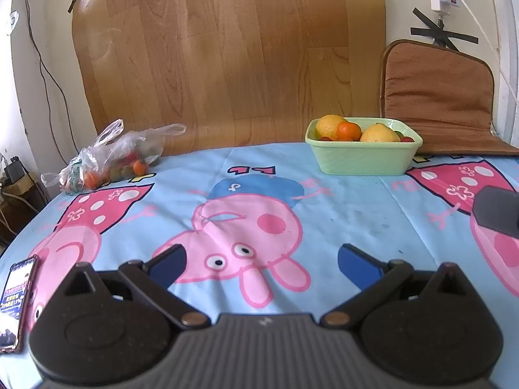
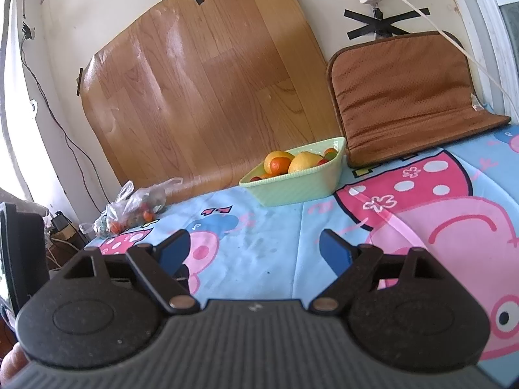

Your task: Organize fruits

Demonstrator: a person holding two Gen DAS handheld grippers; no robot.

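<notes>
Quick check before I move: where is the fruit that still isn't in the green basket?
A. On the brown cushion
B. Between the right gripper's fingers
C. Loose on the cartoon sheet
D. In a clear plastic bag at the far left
D: small orange and red fruits show through the clear plastic bag, far left of the green basket.

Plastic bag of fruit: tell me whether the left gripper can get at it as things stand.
Probably yes. The left gripper has its jaws open and empty, and only bare tablecloth lies between it and the plastic bag at the far left edge. The phone sits off to the side.

Fruits [image 1: 348,131] in green basket [image 1: 363,159] — far side
</notes>
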